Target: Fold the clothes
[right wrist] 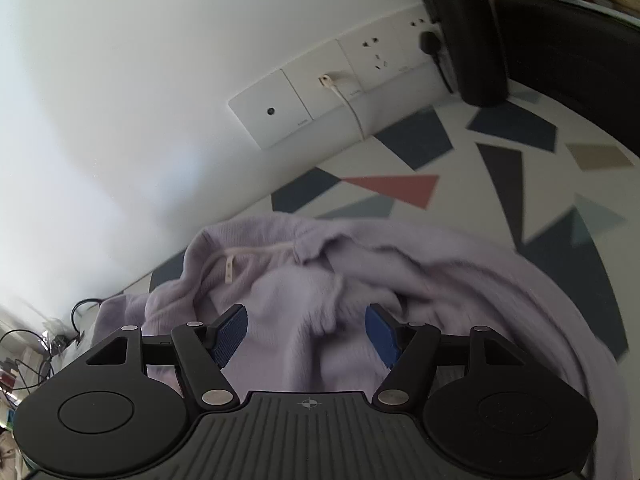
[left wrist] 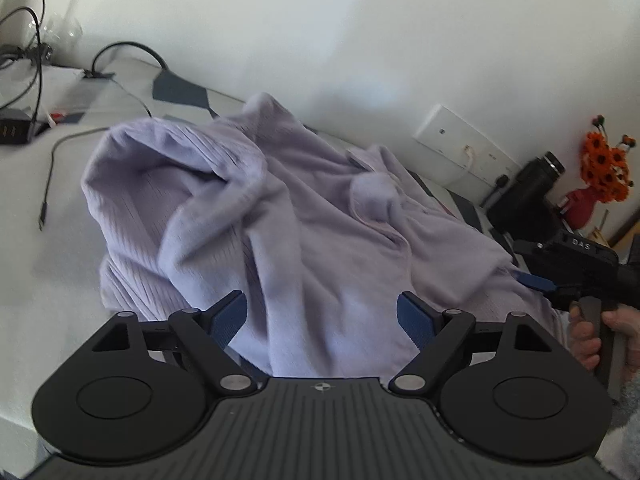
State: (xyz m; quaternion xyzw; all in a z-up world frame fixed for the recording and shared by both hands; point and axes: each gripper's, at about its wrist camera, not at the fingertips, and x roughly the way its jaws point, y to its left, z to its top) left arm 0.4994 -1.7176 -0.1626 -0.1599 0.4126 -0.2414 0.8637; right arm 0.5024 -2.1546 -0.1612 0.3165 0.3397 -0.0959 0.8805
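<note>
Left tongs [left wrist: 322, 320]: jaws stand wide apart, blue pads clear of the cloth, nothing gripped; the lilac sweater [left wrist: 256, 216] lies between and beyond them. Right tongs [right wrist: 306, 332]: jaws likewise apart, pads not pressing on anything, the same sweater [right wrist: 360, 280] bunched beneath and ahead of them. In the left wrist view the right tongs appear at the right edge, held by a hand [left wrist: 592, 336] on the grip, their blue tip just beside the sweater's right edge. The sweater lies crumpled in a heap on the surface [right wrist: 460, 208], which is white with coloured triangle shapes; its neckline and label [right wrist: 229, 268] face the wall. Against the wall: a row of white sockets [right wrist: 320, 96], with a white cable plugged in. A black bottle [right wrist: 464, 32] stands on the surface by the sockets; its contents cannot be told. Near it, a red vase [left wrist: 582, 204] holds orange flowers [left wrist: 606, 168]. At the far left, black cables [left wrist: 48, 184] trail over the surface.
</note>
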